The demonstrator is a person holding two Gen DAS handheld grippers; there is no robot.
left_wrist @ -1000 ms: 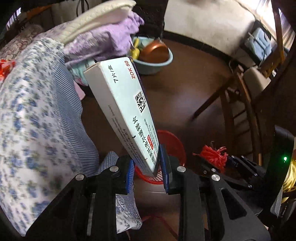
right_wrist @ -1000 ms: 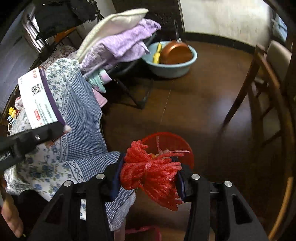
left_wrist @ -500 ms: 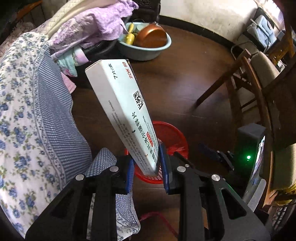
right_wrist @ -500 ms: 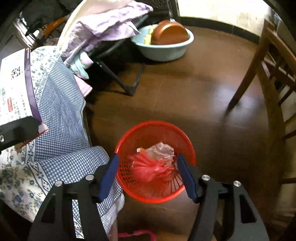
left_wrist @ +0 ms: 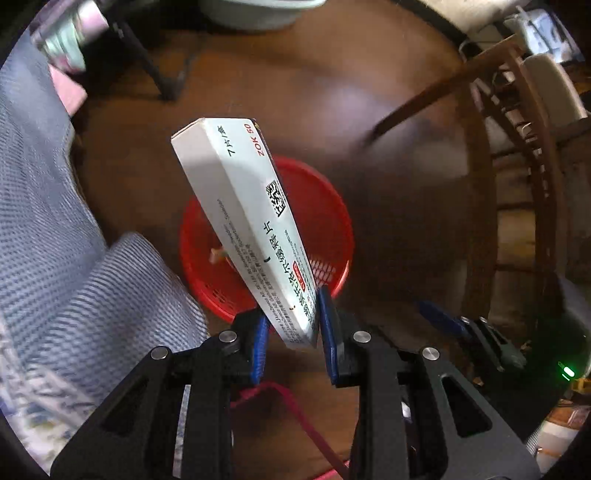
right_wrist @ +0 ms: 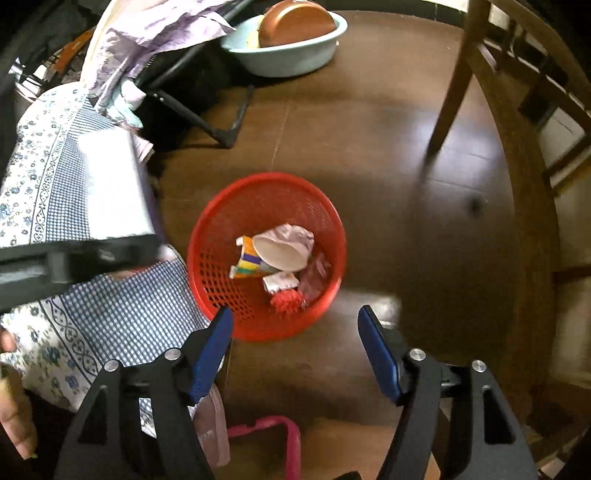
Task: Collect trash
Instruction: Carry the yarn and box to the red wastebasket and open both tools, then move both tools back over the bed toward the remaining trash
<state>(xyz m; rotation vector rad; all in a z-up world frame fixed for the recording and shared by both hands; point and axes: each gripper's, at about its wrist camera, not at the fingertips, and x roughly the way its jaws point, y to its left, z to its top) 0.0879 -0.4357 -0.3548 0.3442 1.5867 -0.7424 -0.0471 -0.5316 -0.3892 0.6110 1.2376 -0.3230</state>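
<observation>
- Medicine box (left_wrist: 255, 236) – white, printed with black characters, a square code and red "ZOK 50" – pinched at its lower end between the blue pads (left_wrist: 327, 325) of the left hand-held gripper (left_wrist: 290, 326); far end tilted up and to the left.
- Seen through the left wrist view directly over the red mesh basket (left_wrist: 325, 206), which stands on the dark brown wooden floor (left_wrist: 388, 177).
- Right hand-held gripper (right_wrist: 295, 347) spread wide and holding nothing; both blue pads (right_wrist: 212, 350) apart from everything, pointing steeply down just short of the basket's near rim.
- Inside the basket, in the right wrist view: 1 white paper cup (right_wrist: 280, 251) lying on its side, a yellow-and-purple wrapper (right_wrist: 247, 262), a small white-and-red packet (right_wrist: 280, 282), and a bundle of red string (right_wrist: 286, 301) near the front wall.
- Blue-and-white checked and floral cloth (right_wrist: 110, 314) draped just left of the basket, its edge touching or nearly touching the basket's side – cannot tell which.
- Pale blue basin (right_wrist: 291, 48) holding a copper-coloured bowl (right_wrist: 295, 22) on the floor well beyond the basket.
- Wooden chair legs (right_wrist: 454, 81) to the right; pink strap (right_wrist: 273, 432) on the floor near the bottom edge.
- Part of a hand (right_wrist: 16, 413) at the lower left edge.
</observation>
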